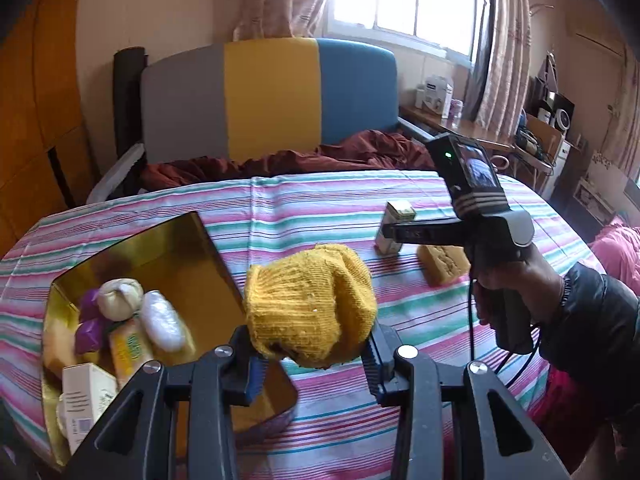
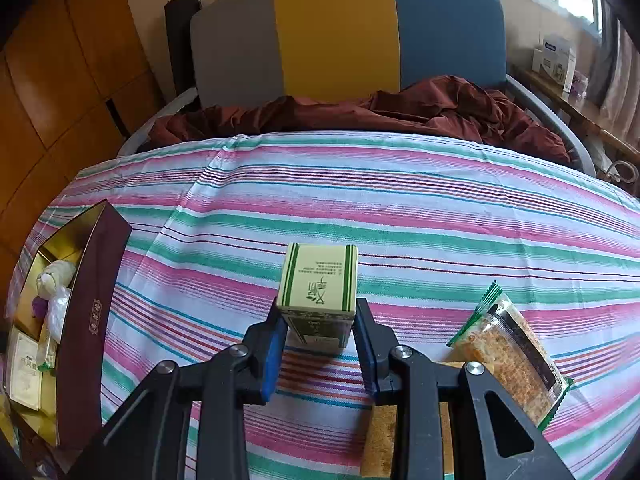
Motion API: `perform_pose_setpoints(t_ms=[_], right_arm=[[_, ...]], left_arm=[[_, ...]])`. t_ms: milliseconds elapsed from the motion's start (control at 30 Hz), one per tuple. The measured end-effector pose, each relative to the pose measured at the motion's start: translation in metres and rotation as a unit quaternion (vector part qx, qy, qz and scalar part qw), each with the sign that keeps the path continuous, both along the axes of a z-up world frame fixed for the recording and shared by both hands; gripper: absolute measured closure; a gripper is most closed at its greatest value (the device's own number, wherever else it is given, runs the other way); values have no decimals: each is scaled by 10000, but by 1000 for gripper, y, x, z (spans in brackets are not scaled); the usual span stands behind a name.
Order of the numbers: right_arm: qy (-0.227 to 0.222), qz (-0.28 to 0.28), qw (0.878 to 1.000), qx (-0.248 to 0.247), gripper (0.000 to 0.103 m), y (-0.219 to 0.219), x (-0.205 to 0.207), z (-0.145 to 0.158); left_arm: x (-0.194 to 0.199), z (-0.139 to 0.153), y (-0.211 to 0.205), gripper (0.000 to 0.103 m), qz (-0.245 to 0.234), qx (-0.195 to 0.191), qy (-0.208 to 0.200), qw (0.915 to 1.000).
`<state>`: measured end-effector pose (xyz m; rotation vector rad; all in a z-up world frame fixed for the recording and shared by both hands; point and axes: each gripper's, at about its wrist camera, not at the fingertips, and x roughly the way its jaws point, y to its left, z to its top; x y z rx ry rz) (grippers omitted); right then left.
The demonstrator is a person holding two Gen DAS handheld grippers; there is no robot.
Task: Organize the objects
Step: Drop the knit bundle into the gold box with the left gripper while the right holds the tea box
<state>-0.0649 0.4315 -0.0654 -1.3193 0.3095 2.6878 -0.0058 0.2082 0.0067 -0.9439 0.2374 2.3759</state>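
left tongs [image 1: 312,354] grip yellow knit [image 1: 310,312] | right tongs [image 2: 317,334] angled down, clamp green box [image 2: 318,280]

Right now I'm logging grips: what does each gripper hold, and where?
Left gripper: yellow knitted cloth, pinched at its lower end. Right gripper: green box, clamped on its two sides.

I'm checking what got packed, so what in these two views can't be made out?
- Left wrist view: the gold box has its near corner behind the left gripper, which holds the yellow knit.
- Right wrist view: the brown block is partly behind the right gripper.
- Green carton: print too small.
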Motion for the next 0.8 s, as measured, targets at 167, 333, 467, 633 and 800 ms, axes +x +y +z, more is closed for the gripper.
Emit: perform_pose_setpoints(t_ms=[167,333,467,633,800], right_arm=[[-9,17,10000,48,70,-2,1,-1],[-16,46,10000,75,70,-5,0,-1],[-26,123,9998,122,70,-9,-1,-1],[-31,144,9998,114,70,-9,-1,-1],[-30,148,9999,84,70,-9,-2,-1]], left_arm=[[-11,3,-49,64,458,168,-218,9986],[-36,10,-125,64,1191,671,-600,9888],[-59,6,-150,64,1502,885,-809,9814],[-99,-6,-123,64,1352,932,-963,9817],[-157,-38,-91,63,1502,759,-1382,9760]])
